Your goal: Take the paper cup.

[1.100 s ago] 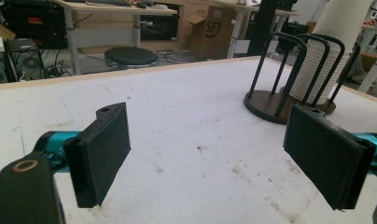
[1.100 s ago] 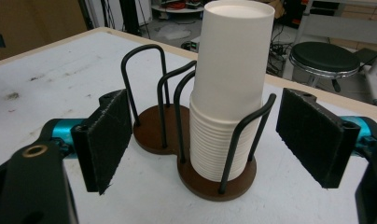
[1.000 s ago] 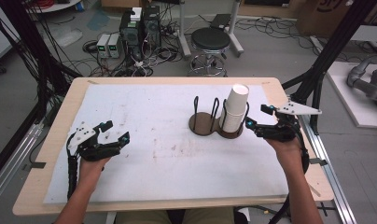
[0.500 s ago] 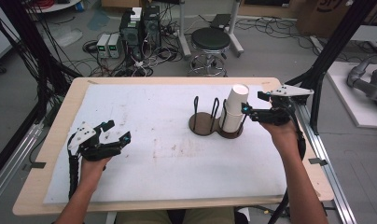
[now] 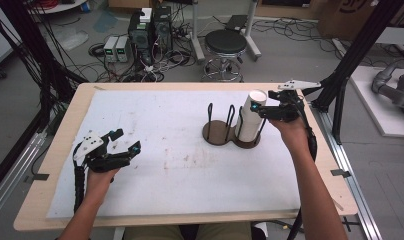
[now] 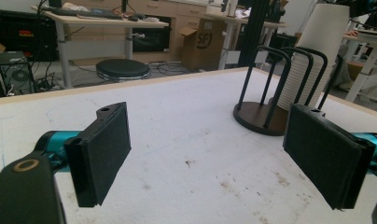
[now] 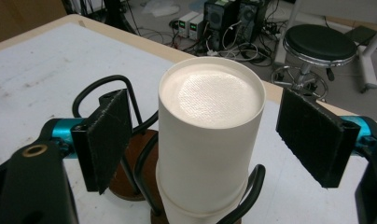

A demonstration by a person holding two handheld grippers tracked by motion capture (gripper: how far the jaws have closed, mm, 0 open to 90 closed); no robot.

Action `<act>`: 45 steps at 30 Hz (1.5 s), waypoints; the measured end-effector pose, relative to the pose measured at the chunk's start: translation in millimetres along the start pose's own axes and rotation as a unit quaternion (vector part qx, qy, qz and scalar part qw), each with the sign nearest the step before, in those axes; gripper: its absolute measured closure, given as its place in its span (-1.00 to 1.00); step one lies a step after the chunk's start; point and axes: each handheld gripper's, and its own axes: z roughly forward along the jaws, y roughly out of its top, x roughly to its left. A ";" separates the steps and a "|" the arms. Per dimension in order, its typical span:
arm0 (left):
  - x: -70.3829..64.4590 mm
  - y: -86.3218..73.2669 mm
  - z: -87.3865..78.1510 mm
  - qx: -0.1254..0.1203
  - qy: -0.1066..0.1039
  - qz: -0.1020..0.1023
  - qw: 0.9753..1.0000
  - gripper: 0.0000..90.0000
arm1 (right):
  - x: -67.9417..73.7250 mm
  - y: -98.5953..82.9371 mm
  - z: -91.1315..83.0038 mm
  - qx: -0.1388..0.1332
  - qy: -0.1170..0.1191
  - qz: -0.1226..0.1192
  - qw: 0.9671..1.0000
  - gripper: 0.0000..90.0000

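A stack of white paper cups (image 5: 250, 122) stands upside down in the right bay of a brown two-bay cup holder (image 5: 216, 134) with black wire loops. My right gripper (image 5: 263, 111) is open at the top of the stack. In the right gripper view the cup stack (image 7: 209, 154) sits between the two black pads (image 7: 105, 137), with a gap on each side. My left gripper (image 5: 129, 140) rests open on the white mat at the near left, holding nothing. The left gripper view looks between its open jaws (image 6: 210, 158) toward the holder (image 6: 263, 112) and the cup stack (image 6: 315, 51).
A white mat (image 5: 175, 165) covers the wooden table (image 5: 55, 150). The holder's left bay (image 5: 217, 131) holds no cups. A round stool (image 5: 225, 45), computer boxes and cables lie on the floor beyond the far edge. A black frame post (image 5: 347, 75) stands at the right.
My right gripper has moved up and toward the cup stack, and its open jaws now straddle the top cup. The left gripper has stayed in place.
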 end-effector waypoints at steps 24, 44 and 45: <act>-0.4 -0.3 0.6 0.002 -0.005 -0.001 1.000 -0.66 | -5.8 0.7 11.7 0.010 0.011 0.008 1.000 -0.25; -2.0 0.0 1.1 -0.003 -0.016 -0.001 1.000 -0.66 | -2.4 27.0 -14.1 -0.042 0.006 0.001 0.999 -0.23; -1.9 0.1 0.9 -0.003 -0.016 0.000 1.000 -0.66 | -1.0 30.2 -18.3 -0.047 0.004 -0.003 0.999 -0.23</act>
